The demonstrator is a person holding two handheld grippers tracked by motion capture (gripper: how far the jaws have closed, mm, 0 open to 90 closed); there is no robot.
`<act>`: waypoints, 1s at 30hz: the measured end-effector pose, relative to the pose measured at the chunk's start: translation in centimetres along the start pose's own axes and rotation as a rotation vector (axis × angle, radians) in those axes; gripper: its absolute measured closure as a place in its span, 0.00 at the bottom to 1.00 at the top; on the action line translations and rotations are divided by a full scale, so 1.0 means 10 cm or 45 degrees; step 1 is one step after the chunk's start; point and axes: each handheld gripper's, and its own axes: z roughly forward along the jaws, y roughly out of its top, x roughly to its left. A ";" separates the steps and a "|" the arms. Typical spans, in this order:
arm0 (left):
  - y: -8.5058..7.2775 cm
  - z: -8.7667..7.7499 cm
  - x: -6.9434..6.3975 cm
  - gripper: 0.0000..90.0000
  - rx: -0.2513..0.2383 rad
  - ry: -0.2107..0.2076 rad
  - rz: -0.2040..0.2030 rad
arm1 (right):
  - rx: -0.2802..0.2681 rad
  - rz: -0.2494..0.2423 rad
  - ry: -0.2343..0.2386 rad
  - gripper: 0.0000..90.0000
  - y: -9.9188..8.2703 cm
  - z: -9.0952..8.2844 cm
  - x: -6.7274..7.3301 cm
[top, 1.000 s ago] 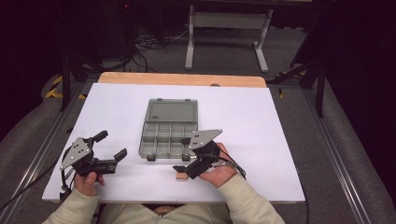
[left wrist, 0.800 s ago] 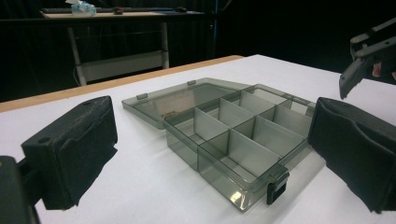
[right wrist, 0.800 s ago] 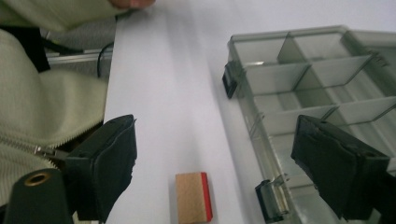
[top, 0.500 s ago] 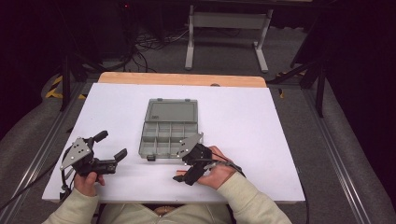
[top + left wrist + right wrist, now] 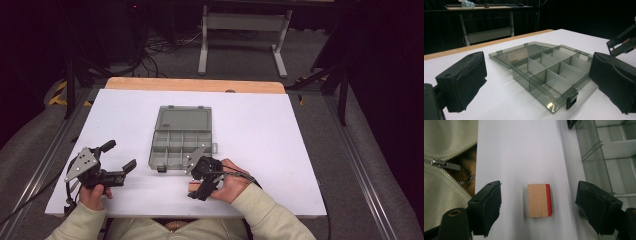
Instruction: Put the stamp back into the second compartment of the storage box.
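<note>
One small tan block with a red side [image 5: 540, 200] lay flat near the tabletop's [image 5: 280, 130] near edge, between the parted jaws of your right gripper [image 5: 537, 207], which had just been closing without touching it. Just beyond sat the open grey compartment box [image 5: 181, 137]. Your left gripper [image 5: 120, 160] rested open toward the near left corner.
</note>
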 end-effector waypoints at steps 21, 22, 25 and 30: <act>0.00 0.00 0.00 0.03 -0.001 -0.001 -0.003 | 0.152 -0.007 0.028 0.49 0.02 0.12 -0.04; 0.00 0.00 0.00 0.03 0.000 -0.001 -0.003 | 0.157 -0.008 0.030 0.52 0.02 0.13 -0.04; 0.00 0.01 0.00 0.03 0.001 -0.002 -0.003 | 0.171 -0.019 0.037 0.60 0.02 0.14 -0.05; 0.00 0.01 0.00 0.03 -0.002 -0.003 0.002 | 0.191 -0.041 0.032 0.69 0.03 0.16 -0.05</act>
